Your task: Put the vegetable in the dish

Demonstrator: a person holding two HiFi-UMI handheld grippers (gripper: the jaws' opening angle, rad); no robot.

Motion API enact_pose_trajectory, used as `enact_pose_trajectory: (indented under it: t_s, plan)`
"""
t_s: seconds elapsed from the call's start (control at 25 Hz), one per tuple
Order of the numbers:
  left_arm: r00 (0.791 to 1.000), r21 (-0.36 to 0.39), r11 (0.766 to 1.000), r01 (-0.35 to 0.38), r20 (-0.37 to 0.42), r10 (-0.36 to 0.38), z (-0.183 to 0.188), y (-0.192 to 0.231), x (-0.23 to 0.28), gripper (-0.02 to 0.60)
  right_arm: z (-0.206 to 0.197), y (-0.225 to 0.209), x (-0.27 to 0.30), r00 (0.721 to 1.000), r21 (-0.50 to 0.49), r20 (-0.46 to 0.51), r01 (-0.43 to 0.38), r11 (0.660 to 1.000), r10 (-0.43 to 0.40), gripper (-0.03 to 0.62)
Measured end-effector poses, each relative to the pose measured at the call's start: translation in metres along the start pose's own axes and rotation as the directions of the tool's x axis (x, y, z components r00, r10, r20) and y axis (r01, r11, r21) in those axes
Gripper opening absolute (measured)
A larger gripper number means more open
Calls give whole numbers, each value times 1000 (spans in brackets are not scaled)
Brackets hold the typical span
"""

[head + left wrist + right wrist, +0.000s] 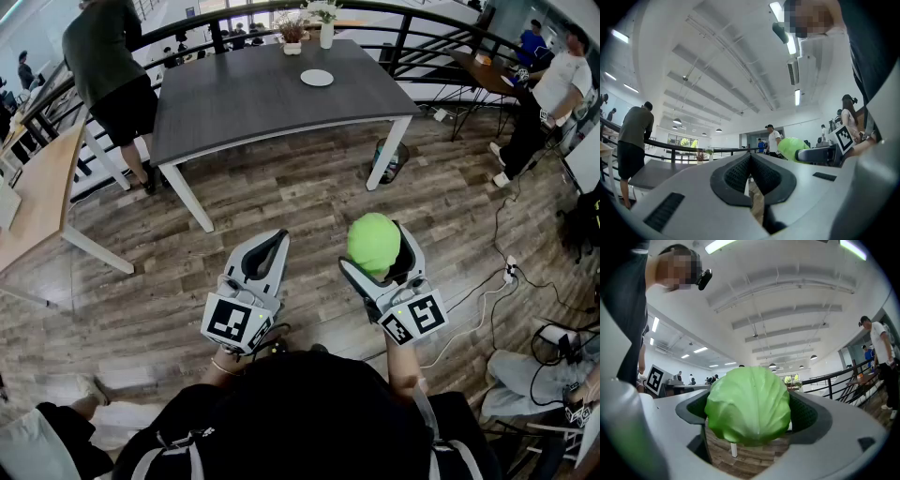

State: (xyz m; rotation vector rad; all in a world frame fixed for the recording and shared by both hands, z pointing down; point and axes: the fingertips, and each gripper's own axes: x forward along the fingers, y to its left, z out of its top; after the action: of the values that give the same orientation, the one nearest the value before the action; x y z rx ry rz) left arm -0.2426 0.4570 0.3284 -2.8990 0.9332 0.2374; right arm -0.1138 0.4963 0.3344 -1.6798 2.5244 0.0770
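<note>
Over the floor [281,192], right gripper [377,251] holds the cabbage [748,405] level.

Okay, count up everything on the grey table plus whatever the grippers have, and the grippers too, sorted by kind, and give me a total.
Cabbage: 1
Dish: 1
Plant pots: 2
Grippers, the left gripper and the right gripper: 2
Total: 6
</note>
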Motion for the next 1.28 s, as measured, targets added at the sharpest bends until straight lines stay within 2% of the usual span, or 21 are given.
enact_pose_trajectory:
  t_s: [0.92,1.28]
  plan:
    - [1000,12,1000,12,-8,-12,-3,-18,4,3,4,-4,-15,1000,-5,11,7,1000,-7,489]
    - [1000,13,1000,-5,-16,5,-11,-38,26,3,1,-18,-27,999,-38,-11,-41,998,41,489]
